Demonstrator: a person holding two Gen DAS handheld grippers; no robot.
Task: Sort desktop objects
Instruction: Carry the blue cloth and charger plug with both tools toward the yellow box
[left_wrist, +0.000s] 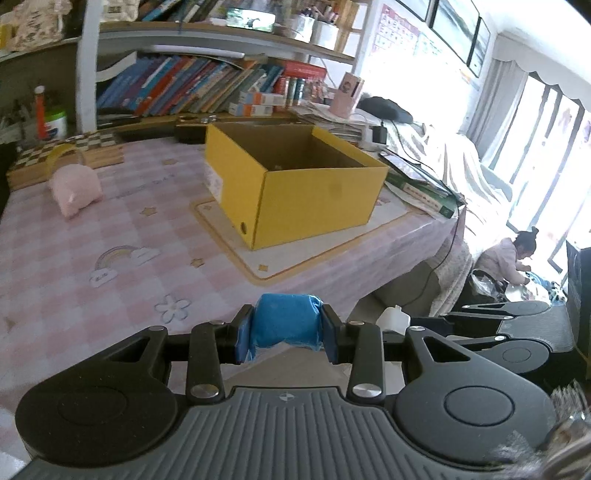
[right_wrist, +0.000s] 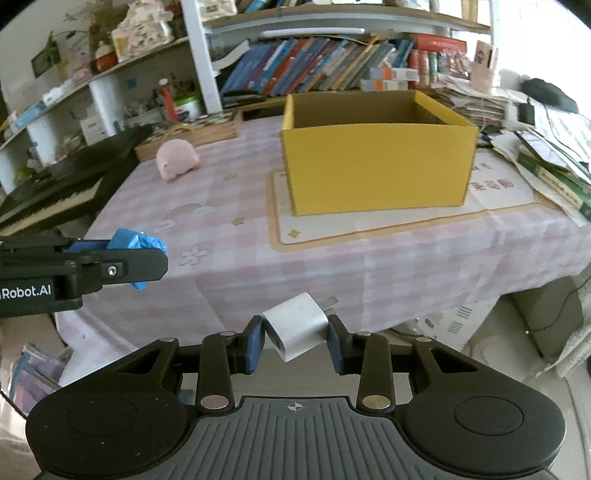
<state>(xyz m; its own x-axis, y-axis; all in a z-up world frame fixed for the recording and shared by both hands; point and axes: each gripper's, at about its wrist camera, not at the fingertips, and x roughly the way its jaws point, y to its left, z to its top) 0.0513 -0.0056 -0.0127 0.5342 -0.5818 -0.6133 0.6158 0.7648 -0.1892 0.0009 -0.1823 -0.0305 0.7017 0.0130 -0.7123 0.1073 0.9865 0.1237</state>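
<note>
Both hand-held grippers are carrying loads short of the table's near edge. The left hand-held gripper is pinching a blue crumpled wad, and the right hand-held gripper is pinching a white charger plug that is sitting tilted between the pads, metal prongs pointing up and away.

The likely goal is the open yellow box, standing on a pale mat in the middle of the table. Two risks are showing. The charger's casing is smooth, hard and square, and it is being gripped at an angle, so it could be twisting loose or slipping out before reaching the box. The wad looks soft and squashy, possibly wrapped in tape, with loose edges hanging below the pads; it could cling to a pad on release instead of dropping. With both hands travelling side by side, they could also bump over the box opening.

The box is stiff matte cardboard with straight walls. The table is wearing a pink checked cloth printed with stars and flowers. A rounded, soft-looking pink pig toy is lying on the cloth, well apart from the box.
</note>
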